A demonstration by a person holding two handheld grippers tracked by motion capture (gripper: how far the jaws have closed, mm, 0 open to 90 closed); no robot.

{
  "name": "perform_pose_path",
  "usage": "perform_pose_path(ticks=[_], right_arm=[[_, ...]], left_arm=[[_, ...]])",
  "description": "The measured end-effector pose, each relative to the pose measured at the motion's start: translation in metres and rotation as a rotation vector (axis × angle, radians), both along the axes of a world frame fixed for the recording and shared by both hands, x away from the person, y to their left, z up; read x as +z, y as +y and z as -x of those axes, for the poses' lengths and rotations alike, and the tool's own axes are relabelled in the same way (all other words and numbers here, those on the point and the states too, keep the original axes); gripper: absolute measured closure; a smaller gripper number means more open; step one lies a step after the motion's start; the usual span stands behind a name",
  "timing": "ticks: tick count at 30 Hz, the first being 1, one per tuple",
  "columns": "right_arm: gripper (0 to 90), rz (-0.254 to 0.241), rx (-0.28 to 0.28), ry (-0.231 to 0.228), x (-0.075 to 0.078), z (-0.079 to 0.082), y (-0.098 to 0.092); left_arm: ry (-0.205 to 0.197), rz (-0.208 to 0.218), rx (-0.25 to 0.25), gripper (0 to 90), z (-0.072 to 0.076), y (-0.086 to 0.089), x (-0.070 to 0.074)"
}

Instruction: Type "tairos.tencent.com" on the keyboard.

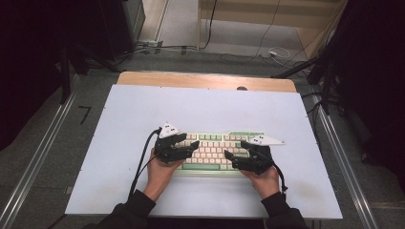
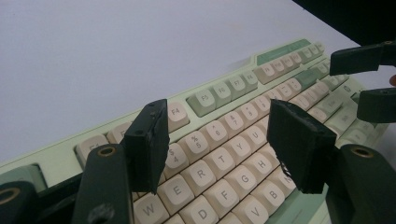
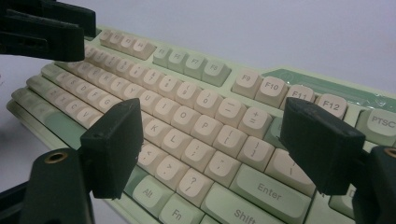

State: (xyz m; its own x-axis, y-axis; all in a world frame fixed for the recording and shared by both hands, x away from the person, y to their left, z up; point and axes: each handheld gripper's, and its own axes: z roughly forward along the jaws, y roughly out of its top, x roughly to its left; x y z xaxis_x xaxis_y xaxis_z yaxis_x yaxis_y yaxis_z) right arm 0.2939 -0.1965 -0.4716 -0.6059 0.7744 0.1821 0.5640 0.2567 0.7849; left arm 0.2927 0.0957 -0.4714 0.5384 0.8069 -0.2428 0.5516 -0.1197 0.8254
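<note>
Keyboard point(image 1: 217, 151), of matte cream and green rounded keycaps, is laid centrally on the smooth pale table point(image 1: 119, 119). Left gripper point(image 1: 190, 145) is held wide, empty, above its left keys; right gripper point(image 1: 232, 153) likewise wide, empty, rightward. Bare surface is left all around.

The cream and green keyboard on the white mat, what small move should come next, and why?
Probably lower the left gripper a little toward the cream and green keyboard. Its jaws stand apart above the letter keys with nothing between them, and the right gripper likewise hovers open over the right-hand keys, so neither presses anything yet.
</note>
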Motion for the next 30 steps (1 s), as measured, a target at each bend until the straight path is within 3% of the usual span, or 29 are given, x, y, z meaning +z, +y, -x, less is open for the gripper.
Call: perform_pose_path(ticks=[19,22,26,30], right_arm=[[19.8,0.001,0.0,-0.001,0.0,0.0,0.0],[19.8,0.001,0.0,-0.001,0.0,0.0,0.0],[19.8,0.002,0.0,-0.001,0.0,0.0,0.0],[19.8,0.002,0.0,-0.001,0.0,0.0,0.0]], left_arm=[[-0.015,-0.002,0.042,42.1,0.004,0.013,0.001],[-0.019,0.003,0.04,50.9,0.005,0.014,0.0],[-0.011,0.005,0.031,73.3,0.006,0.016,-0.002],[0.013,-0.001,0.017,89.1,0.005,0.016,-0.005]])
